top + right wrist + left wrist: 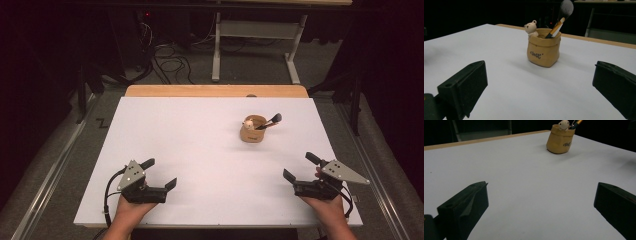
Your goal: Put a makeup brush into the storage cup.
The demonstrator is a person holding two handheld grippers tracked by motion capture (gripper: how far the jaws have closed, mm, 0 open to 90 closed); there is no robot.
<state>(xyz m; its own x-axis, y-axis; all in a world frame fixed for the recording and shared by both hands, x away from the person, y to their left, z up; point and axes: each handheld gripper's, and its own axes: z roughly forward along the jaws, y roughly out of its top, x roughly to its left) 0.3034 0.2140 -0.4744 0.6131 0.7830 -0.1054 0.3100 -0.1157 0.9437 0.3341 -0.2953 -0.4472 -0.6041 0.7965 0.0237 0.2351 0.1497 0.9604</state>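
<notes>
Glossy ceramic holder (543,51), matt white tabletop (190,150)

We see a tan sack-shaped pot (544,50) with dark lettering, a cream bear figure (531,28) on its rim, a brush (560,18) with orange-and-white handle and grey-white bristles, all on a plain white table (190,150).

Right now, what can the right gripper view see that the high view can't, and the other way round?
The right gripper view alone reads the dark lettering on the pot's front. The high view alone takes in both hands, the left gripper and right gripper, jaws apart, plus floor cables. Both share the tan pot, its bear figure, the brush and the white table.
</notes>
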